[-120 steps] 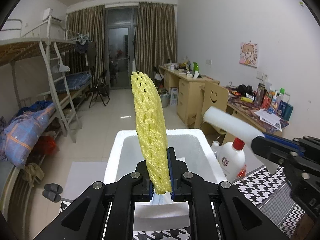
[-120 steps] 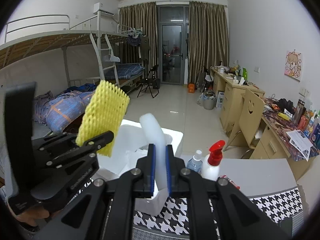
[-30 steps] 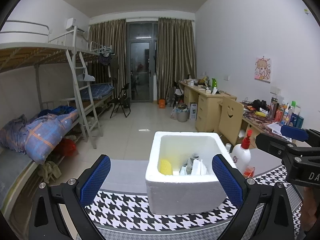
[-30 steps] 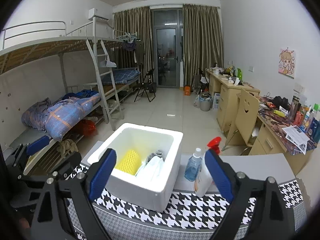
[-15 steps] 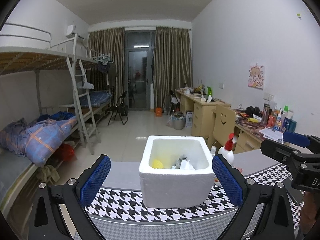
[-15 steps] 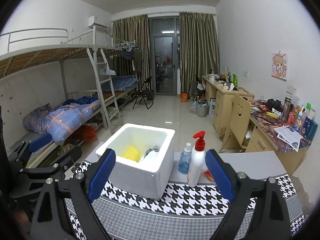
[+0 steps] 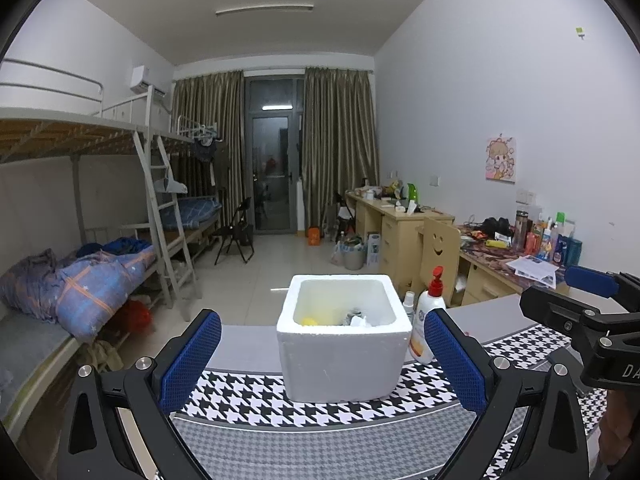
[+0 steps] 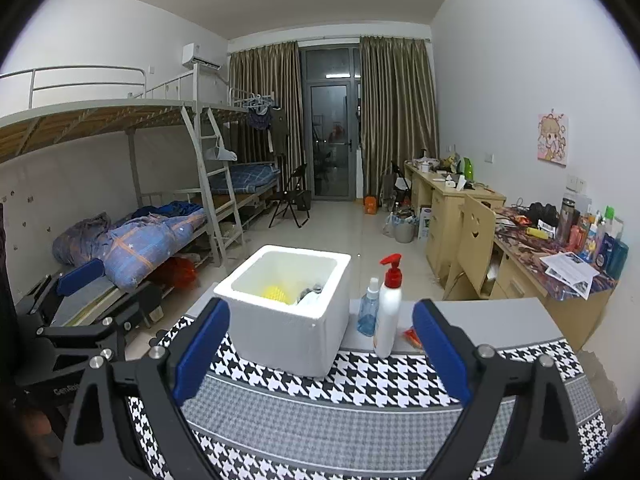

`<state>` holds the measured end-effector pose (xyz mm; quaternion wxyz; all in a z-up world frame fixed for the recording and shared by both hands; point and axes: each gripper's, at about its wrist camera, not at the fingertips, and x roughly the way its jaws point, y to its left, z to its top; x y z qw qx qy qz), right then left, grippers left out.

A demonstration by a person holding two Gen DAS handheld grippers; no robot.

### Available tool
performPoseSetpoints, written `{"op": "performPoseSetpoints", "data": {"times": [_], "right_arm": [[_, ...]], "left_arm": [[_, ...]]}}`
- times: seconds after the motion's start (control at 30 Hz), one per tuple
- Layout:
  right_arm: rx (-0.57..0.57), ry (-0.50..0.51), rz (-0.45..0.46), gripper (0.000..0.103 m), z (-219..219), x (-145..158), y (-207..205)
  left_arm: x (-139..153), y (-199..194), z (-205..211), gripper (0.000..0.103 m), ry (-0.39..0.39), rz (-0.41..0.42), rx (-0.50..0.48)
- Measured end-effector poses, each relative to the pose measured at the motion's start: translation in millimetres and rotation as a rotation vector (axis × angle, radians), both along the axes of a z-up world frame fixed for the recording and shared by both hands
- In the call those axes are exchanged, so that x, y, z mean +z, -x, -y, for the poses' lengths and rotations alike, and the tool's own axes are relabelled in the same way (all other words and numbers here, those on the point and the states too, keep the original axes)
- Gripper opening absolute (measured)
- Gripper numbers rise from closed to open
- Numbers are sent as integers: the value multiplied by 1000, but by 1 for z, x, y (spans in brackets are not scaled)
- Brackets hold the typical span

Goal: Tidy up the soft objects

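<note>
Bunk beds and a curtained door filled the room behind, and on the near desk (image 7: pixel 248 340) a houndstooth cloth (image 8: pixel 360 380) carried a white foam box (image 7: pixel 344 356). Both tools hung back from it, above the cloth's near edge. On the left gripper (image 7: pixel 322 360) the fingers (image 7: pixel 192 360) stood wide apart and empty, and the box sat straight ahead between them. On the right gripper (image 8: pixel 320 354) the fingers (image 8: pixel 436 348) were equally spread and empty, and the box lay ahead and a little to its left.

Inside the box lay the soft things: a yellow foam net (image 8: pixel 276 293) toward the left wall, and greyish and white pieces (image 7: pixel 356 319) beside it, too small to name. Just to the right of the box stood a white pump bottle (image 8: pixel 388 312) and a small blue spray bottle (image 8: pixel 368 312).

No soft item showed on the cloth outside the box, so the sorting looked done or nearly so. If anything more went in, the left tool had the straighter line, while the right would have to pass by the bottles.
</note>
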<state>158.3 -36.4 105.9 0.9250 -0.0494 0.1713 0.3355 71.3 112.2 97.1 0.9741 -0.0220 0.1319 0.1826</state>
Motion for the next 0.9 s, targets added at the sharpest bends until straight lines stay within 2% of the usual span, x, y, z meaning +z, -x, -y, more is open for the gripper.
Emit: {"op": "performPoseSetpoints", "data": {"times": [0.27, 0.9], "right_arm": [[-4, -7, 56, 95, 15, -3, 23], [-41, -27, 106, 95, 39, -22, 48]], "left_arm": [[-1, 16, 11, 102, -14, 15, -4], [-15, 54, 34, 102, -27, 85, -4]]}}
